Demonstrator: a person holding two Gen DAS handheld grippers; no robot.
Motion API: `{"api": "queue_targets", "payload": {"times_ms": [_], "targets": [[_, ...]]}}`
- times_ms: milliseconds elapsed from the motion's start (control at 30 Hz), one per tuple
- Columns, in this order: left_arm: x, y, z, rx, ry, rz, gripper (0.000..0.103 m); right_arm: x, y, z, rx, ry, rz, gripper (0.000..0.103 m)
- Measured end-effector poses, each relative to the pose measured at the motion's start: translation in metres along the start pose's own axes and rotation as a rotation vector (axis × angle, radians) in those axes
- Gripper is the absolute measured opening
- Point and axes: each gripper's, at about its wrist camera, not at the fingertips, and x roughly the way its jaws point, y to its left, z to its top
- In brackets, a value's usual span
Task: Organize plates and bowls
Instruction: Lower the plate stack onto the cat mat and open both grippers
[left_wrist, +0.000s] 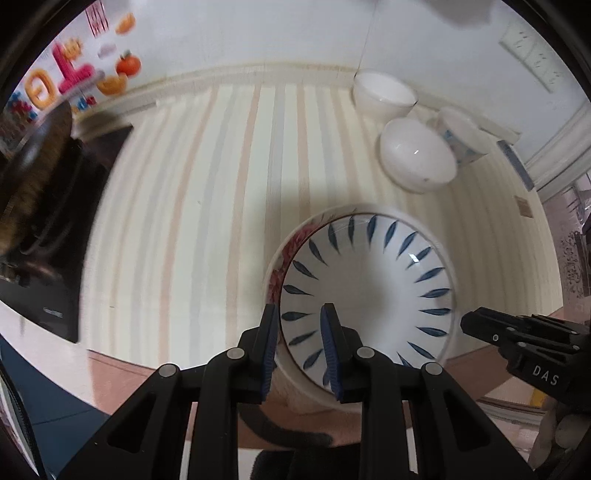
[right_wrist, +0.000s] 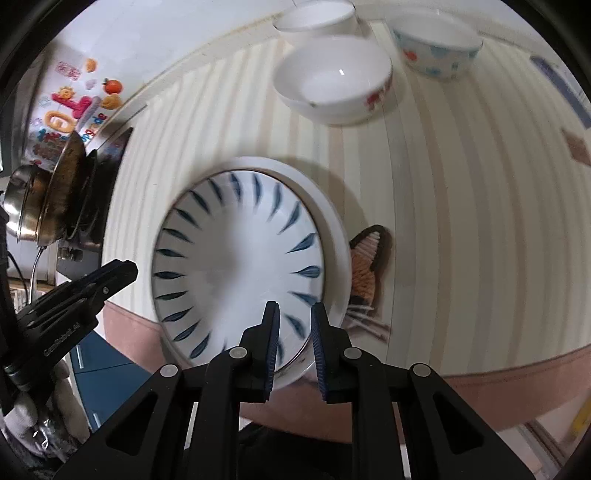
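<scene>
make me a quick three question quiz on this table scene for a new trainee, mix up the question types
1. True or false: both grippers straddle the rim of the leaf-pattern bowl.
2. What does that bowl sit in? A) a larger white dish B) a metal pot C) a basket
3. How many other bowls stand at the far end of the table?

Key:
1. True: left gripper and right gripper each have one finger inside the rim.
2. A
3. Three.

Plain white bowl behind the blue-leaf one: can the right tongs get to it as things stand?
Probably not at once. The right tongs straddle the rim of the blue-leaf bowl, seemingly gripping it. Beyond that, the striped cloth up to the plain white bowl shows nothing in the way.
</scene>
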Motion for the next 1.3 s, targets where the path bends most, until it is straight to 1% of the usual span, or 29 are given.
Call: {"api": "queue_targets", "payload": {"times_ms": [33, 100, 133, 200, 233, 267, 300, 333, 367, 400, 433, 467, 500, 533, 567, 633, 667, 733, 900, 1000, 1100, 1167, 1300], "targets": [[-0.011, -0.002, -0.003, 0.003, -0.015, 0.003, 0.022, -0.007, 0.003, -0.003, -0.003, -0.011, -0.003, 0.026], [-0.031, -0.004, -0.008, 0.005, -0.051, 0.004, 0.022, -0.026, 0.015, -0.012, -0.011, -0.042, -0.008, 0.035], [-0.042, -0.004, -0.011, 0.009, -0.070, 0.004, 0.022, -0.035, 0.019, -0.015, -0.015, -0.057, -0.006, 0.035], [-0.059, -0.007, -0.015, 0.019, -0.098, 0.001, 0.023, -0.058, 0.030, -0.026, -0.019, -0.101, -0.002, 0.041], [-0.069, -0.008, -0.019, 0.025, -0.110, 0.002, 0.027, -0.065, 0.032, -0.029, -0.020, -0.112, -0.002, 0.043], [-0.079, -0.009, -0.023, 0.029, -0.123, -0.008, 0.029, -0.074, 0.035, -0.034, -0.020, -0.128, 0.000, 0.048], [-0.089, -0.008, -0.027, 0.028, -0.138, -0.018, 0.032, -0.083, 0.039, -0.040, -0.019, -0.143, -0.001, 0.056], [-0.094, -0.008, -0.029, 0.029, -0.152, -0.021, 0.039, -0.091, 0.042, -0.045, -0.018, -0.153, -0.001, 0.061], [-0.100, -0.009, -0.032, 0.036, -0.164, -0.022, 0.051, -0.101, 0.047, -0.053, -0.020, -0.169, -0.001, 0.074], [-0.106, -0.010, -0.036, 0.043, -0.175, -0.023, 0.059, -0.109, 0.050, -0.059, -0.023, -0.185, -0.005, 0.082], [-0.114, -0.010, -0.040, 0.045, -0.195, -0.024, 0.073, -0.114, 0.053, -0.064, -0.023, -0.198, -0.008, 0.083], [-0.121, -0.010, -0.045, 0.048, -0.215, -0.024, 0.080, -0.123, 0.057, -0.073, -0.026, -0.216, -0.012, 0.086], [-0.128, -0.010, -0.050, 0.050, -0.228, -0.023, 0.081, -0.129, 0.059, -0.079, -0.026, -0.222, -0.013, 0.092], [-0.135, -0.010, -0.056, 0.053, -0.243, -0.024, 0.082, -0.135, 0.061, -0.086, -0.024, -0.228, -0.014, 0.094], [-0.140, -0.009, -0.060, 0.052, -0.252, -0.023, 0.082, -0.140, 0.064, -0.093, -0.020, -0.236, -0.020, 0.096], [-0.148, -0.007, -0.070, 0.050, -0.265, -0.027, 0.091, -0.151, 0.070, -0.109, -0.019, -0.259, -0.036, 0.097], [-0.151, -0.006, -0.074, 0.047, -0.269, -0.031, 0.092, -0.156, 0.072, -0.116, -0.019, -0.273, -0.045, 0.098], [-0.158, -0.004, -0.084, 0.039, -0.269, -0.039, 0.093, -0.166, 0.076, -0.129, -0.015, -0.293, -0.066, 0.098], [-0.165, -0.006, -0.098, 0.029, -0.264, -0.040, 0.093, -0.188, 0.082, -0.154, -0.014, -0.333, -0.052, 0.099], [-0.169, -0.008, -0.101, 0.018, -0.268, -0.029, 0.093, -0.196, 0.085, -0.162, -0.032, -0.345, -0.048, 0.099], [-0.169, -0.013, -0.098, 0.008, -0.277, -0.017, 0.093, -0.196, 0.080, -0.157, -0.043, -0.341, -0.028, 0.099], [-0.167, -0.017, -0.089, 0.002, -0.281, -0.011, 0.093, -0.194, 0.072, -0.147, -0.048, -0.340, -0.010, 0.099], [-0.150, -0.027, -0.059, -0.013, -0.276, -0.003, 0.093, -0.186, 0.050, -0.115, -0.041, -0.344, 0.062, 0.099]]}}
